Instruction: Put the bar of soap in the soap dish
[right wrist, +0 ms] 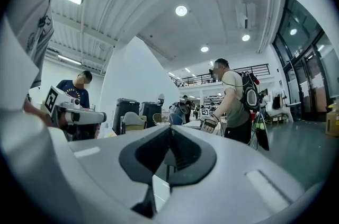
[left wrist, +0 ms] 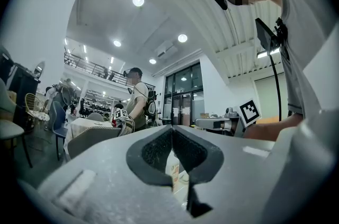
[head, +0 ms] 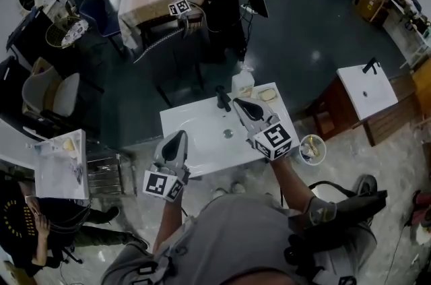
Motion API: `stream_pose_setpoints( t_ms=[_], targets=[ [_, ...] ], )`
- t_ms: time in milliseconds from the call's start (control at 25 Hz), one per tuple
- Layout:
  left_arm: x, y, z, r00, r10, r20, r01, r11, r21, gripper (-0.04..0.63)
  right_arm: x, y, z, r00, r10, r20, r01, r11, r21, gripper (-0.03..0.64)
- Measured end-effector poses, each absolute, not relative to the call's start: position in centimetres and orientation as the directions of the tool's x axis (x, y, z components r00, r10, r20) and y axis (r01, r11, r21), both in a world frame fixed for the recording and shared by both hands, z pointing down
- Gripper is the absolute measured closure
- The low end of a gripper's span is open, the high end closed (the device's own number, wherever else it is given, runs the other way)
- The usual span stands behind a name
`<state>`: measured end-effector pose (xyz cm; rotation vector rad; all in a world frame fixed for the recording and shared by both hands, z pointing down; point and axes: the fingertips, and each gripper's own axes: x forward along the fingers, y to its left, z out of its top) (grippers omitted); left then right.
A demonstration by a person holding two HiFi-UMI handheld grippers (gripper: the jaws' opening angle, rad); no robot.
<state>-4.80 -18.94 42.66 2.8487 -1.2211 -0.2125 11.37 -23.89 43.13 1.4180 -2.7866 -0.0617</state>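
Both sets of jaws are pressed together, nothing in them. The right gripper (head: 238,103) hangs over the back of the white sink (head: 195,139) by the faucet (head: 222,98), the left gripper (head: 180,135) at its front edge. The bar of soap (head: 268,94) lies on the sink's back right corner; can't tell if a soap dish is under it. If not, I'd open the right jaws wide and pinch its long sides gently, since soap's slippery.

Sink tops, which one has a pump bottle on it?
The middle sink top; the pump bottle stands at its far edge beside the black tap. The right top and left top show none.
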Motion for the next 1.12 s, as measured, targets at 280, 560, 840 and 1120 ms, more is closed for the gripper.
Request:
stream_pose_setpoints(
  t_ms=[280, 560, 840, 1120],
  targets=[
    [-4.6, -18.4, 43.2, 0.674, -0.728, -0.122, -0.722, -0.685, 0.098, 0.603, 11.2, -22.2, 43.5, -0.567, -0.824, 0.009, -0.822, 0.566, 0.056, 0.614],
    [-4.8, -18.2, 43.9, 0.659, -0.741, -0.125, -0.736, -0.671, 0.094, 0.603, 11.5, -21.2, 43.3, -0.551, -0.834, -0.004, -0.834, 0.551, 0.003, 0.614],
    [-5.3, -18.8, 43.1, 0.643, -0.751, -0.147, -0.750, -0.657, 0.076, 0.603, 11.2, -20.4, 43.0, -0.559, -0.829, -0.001, -0.829, 0.559, 0.005, 0.614],
    [-4.5, -18.6, 44.3, 0.649, -0.749, -0.137, -0.743, -0.662, 0.100, 0.603, 11.3, -20.8, 43.2, -0.570, -0.822, -0.001, -0.821, 0.569, 0.043, 0.614]
  ],
)
